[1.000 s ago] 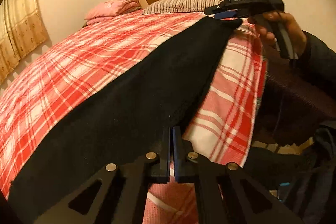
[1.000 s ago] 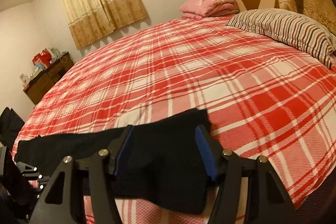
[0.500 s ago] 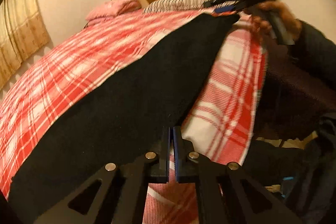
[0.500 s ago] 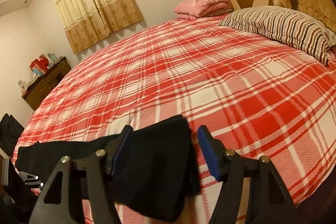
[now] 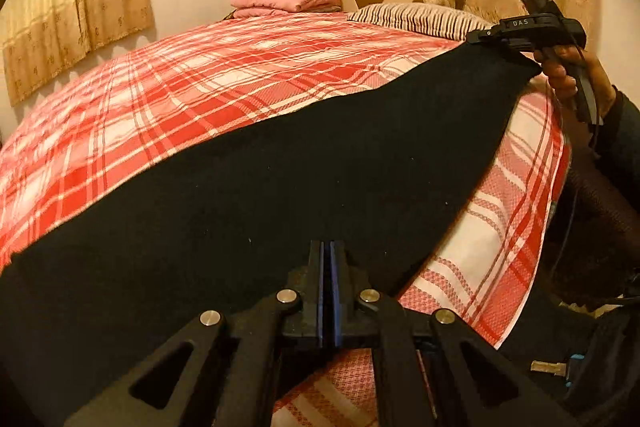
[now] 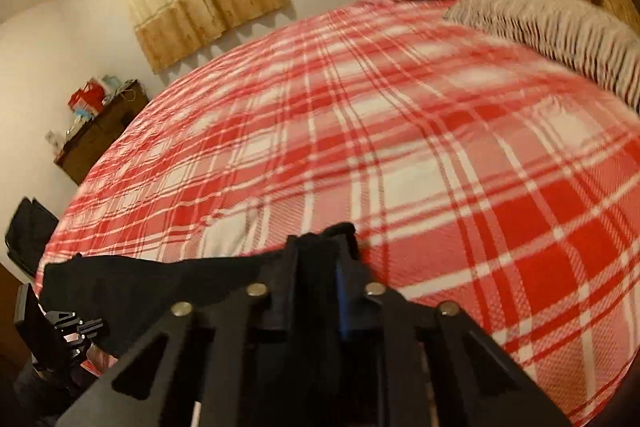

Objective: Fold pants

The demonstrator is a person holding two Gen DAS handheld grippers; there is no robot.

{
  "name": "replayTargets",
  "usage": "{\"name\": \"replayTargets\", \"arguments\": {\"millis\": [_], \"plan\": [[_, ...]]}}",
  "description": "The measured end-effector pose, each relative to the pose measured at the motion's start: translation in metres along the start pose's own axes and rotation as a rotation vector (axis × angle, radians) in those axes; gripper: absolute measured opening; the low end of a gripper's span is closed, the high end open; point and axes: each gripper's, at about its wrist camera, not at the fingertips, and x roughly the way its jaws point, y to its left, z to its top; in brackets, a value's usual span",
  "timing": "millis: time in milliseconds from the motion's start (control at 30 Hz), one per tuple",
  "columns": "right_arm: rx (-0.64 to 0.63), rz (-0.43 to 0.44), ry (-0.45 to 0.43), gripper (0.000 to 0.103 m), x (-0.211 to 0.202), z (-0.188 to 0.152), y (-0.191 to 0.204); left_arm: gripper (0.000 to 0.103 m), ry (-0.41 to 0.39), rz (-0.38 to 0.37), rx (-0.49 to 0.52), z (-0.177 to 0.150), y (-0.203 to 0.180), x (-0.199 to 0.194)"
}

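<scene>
**Both ends pinched, cloth spanning the bed edge: slip and sag risks**

I am holding the left gripper with its jaws pressed together, and I am reading it as pinching the near edge of the long black fabric pants, though the cloth is dark against the black fingers and the bite itself is hard to make out. The pants are lying stretched along the near side of the red-and-white plaid bedspread, running from my left tool away toward the right one.

Moving right, I am seeing the right gripper closed on a bunched corner of the same cloth, with a tuft poking out above the fingertips. From the left wrist view that far end is appearing lifted off the bedspread.

Risks I am flagging:

- The right bite is looking shallow and bunched. If I am pulling hard to carry that end over, the tuft may be slipping out and the end dropping.
- The right wrist view is blurring, which suggests quick motion. Speed could be dragging the layers out of line.
- The pants are sitting close to the bed edge. Slack may be letting the middle slide off the side.
- The striped grey pillow is lying well apart from the pants, so I am not judging it a hazard.
</scene>
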Motion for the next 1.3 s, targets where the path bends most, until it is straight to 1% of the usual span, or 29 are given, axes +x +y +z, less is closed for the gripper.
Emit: {"name": "replayTargets", "arguments": {"millis": [100,233,267,300,333,367,400,433,467,500,567,633,700,767,800,867,967,1000,1033,1067,1167,1233,1300], "plan": [[-0.046,-0.031,-0.054,0.016,-0.009,0.009,0.014,0.003,-0.005,-0.014,-0.026,-0.001,0.003,0.002],[-0.074,-0.081,-0.060,0.016,0.002,0.018,0.018,0.003,-0.013,-0.003,-0.034,-0.002,-0.001,0.001],[-0.073,-0.100,-0.047,0.016,0.011,0.018,0.015,0.003,-0.015,-0.001,-0.036,-0.001,0.000,0.002],[-0.059,-0.101,-0.018,0.017,0.020,0.017,0.008,0.003,-0.017,0.001,-0.040,-0.002,0.000,0.001],[-0.047,-0.093,0.021,0.019,0.029,0.016,0.003,0.003,-0.019,0.006,-0.042,-0.002,0.000,0.001],[-0.034,-0.092,0.064,0.024,0.035,0.014,-0.003,0.003,-0.019,0.011,-0.039,-0.002,0.000,0.001],[-0.019,-0.087,0.060,0.025,0.031,0.014,-0.006,0.003,-0.019,0.016,-0.038,-0.002,-0.001,0.000],[-0.020,-0.090,0.040,0.046,0.025,0.014,-0.006,0.003,-0.019,0.027,-0.036,-0.002,-0.002,-0.001],[-0.032,-0.118,0.020,0.070,0.015,0.013,-0.005,0.003,-0.021,0.044,-0.027,-0.001,-0.005,-0.003],[-0.044,-0.156,0.000,0.074,0.005,0.011,-0.004,0.003,-0.027,0.068,-0.012,0.000,-0.009,-0.005],[-0.060,-0.212,-0.041,0.074,-0.014,0.007,-0.003,0.003,-0.047,0.093,0.011,0.001,-0.015,-0.010],[-0.057,-0.228,-0.057,0.074,-0.032,0.002,-0.002,0.003,-0.068,0.092,0.023,0.002,-0.020,-0.014],[-0.072,-0.199,-0.070,0.074,-0.043,-0.001,0.007,0.004,-0.068,0.084,0.023,0.003,-0.023,-0.013],[-0.111,-0.145,-0.075,0.074,-0.049,-0.005,0.023,0.004,-0.037,0.079,0.016,0.002,-0.024,-0.005],[-0.131,-0.103,-0.060,0.074,-0.046,-0.008,0.033,0.004,-0.025,0.077,0.009,0.001,-0.022,-0.002],[-0.161,-0.066,-0.009,0.069,-0.033,-0.016,0.046,0.004,-0.009,0.064,-0.021,-0.001,-0.019,0.002],[-0.189,-0.082,0.074,0.058,-0.012,-0.034,0.051,0.004,-0.003,0.062,-0.041,0.001,-0.018,0.000],[-0.191,-0.085,0.098,0.056,-0.007,-0.040,0.050,0.004,0.001,0.069,-0.040,0.001,-0.018,0.000],[-0.200,-0.096,0.106,0.051,-0.005,-0.045,0.048,0.004,0.001,0.075,-0.039,0.001,-0.019,0.000],[-0.225,-0.120,0.085,0.047,-0.007,-0.049,0.048,0.004,0.001,0.082,-0.037,0.002,-0.021,-0.001],[-0.198,-0.117,0.096,0.047,-0.012,-0.044,0.043,0.004,-0.020,0.116,-0.029,0.005,-0.024,-0.008],[-0.185,-0.128,0.080,0.049,-0.016,-0.040,0.046,0.004,-0.036,0.143,-0.028,0.007,-0.023,-0.014],[-0.213,-0.135,0.053,0.052,-0.019,-0.041,0.058,0.004,-0.043,0.173,-0.031,0.008,-0.020,-0.018]]}}
